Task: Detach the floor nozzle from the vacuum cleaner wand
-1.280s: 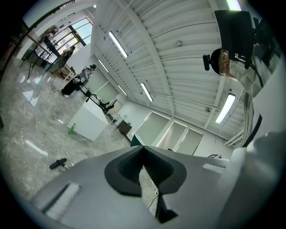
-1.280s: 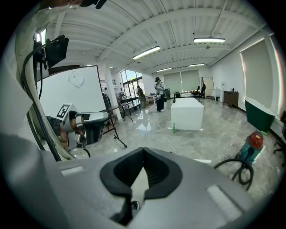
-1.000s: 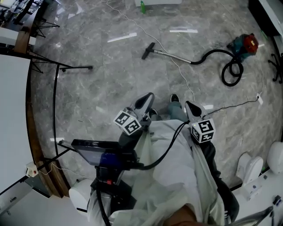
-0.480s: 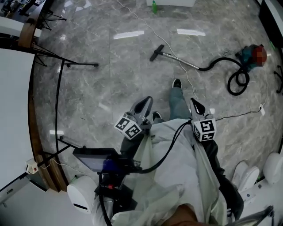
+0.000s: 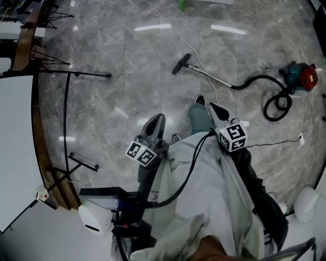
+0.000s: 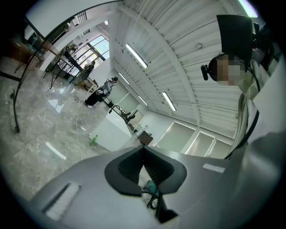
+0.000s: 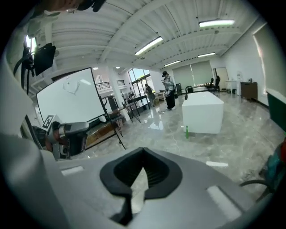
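Right claw (image 5: pixel 214 107), closed like left claw (image 5: pixel 157 119), has neared floor nozzle (image 5: pixel 181 64).

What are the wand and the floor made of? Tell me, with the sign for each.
Wand: probably metal, shiny; thin, straight, silvery glint. Floor: polished marble-like stone or tile, glossy; grey veining, bright mirror-like reflections.

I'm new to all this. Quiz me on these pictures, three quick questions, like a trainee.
1. True or false: the left gripper and the right gripper are both shut and empty.
2. Where is the black floor nozzle? A: on the grey marble floor, joined to the silver metal wand; B: in a gripper; C: on a table.
3. What colour is the small bottle at the head view's top edge?
Key: 1 true; 2 A; 3 green.
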`<state>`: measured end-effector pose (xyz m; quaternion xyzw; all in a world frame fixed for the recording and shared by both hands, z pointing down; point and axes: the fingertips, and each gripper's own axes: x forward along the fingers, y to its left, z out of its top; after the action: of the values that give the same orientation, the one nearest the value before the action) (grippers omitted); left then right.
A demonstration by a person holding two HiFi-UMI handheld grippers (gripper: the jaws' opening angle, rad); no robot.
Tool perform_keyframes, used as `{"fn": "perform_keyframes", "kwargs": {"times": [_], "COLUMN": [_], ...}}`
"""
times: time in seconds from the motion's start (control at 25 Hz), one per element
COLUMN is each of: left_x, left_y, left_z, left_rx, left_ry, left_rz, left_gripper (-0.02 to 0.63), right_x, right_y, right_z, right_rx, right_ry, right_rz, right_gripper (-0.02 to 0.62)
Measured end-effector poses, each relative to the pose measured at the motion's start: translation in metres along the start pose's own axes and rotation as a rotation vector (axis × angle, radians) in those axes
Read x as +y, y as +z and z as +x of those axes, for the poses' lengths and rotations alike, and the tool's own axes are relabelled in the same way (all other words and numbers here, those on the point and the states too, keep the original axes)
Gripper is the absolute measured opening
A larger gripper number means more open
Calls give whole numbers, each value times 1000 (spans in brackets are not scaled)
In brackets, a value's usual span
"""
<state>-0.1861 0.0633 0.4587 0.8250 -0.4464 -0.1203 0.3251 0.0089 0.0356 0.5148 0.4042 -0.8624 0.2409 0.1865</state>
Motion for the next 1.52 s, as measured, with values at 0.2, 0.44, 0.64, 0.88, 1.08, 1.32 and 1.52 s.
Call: {"fn": "perform_keyframes", "kwargs": {"times": [0.2, 0.44, 0.64, 0.88, 1.08, 1.32, 1.52], "left_x": [-21, 1, 58, 155, 223, 301, 370], "left_y": [14, 16, 17, -15, -70, -165, -218], "left_z": [77, 100, 125, 216, 276, 309, 295], "left_rx": [-10, -15, 50, 243, 233, 349, 401], "left_ry": [-29, 31, 72, 14, -133, -176, -43], "left_rz": [26, -26, -71, -28, -145, -182, -219], "left_gripper": [2, 2, 2, 96, 83, 5, 5], "right_x": [-67, -105, -122, -181, -200, -225, -239], "right_y": [26, 22, 10, -13, -92, -211, -290], "right_z": [39, 67, 102, 175, 265, 373, 418], "right_rx": [78, 108, 134, 240, 301, 424, 523], "right_ry": [113, 142, 72, -39, 25, 37, 87], "right_rz": [66, 167, -45, -553, -480, -351, -402], "right_gripper": [-2, -2, -2, -2, -2, -2, -2]}}
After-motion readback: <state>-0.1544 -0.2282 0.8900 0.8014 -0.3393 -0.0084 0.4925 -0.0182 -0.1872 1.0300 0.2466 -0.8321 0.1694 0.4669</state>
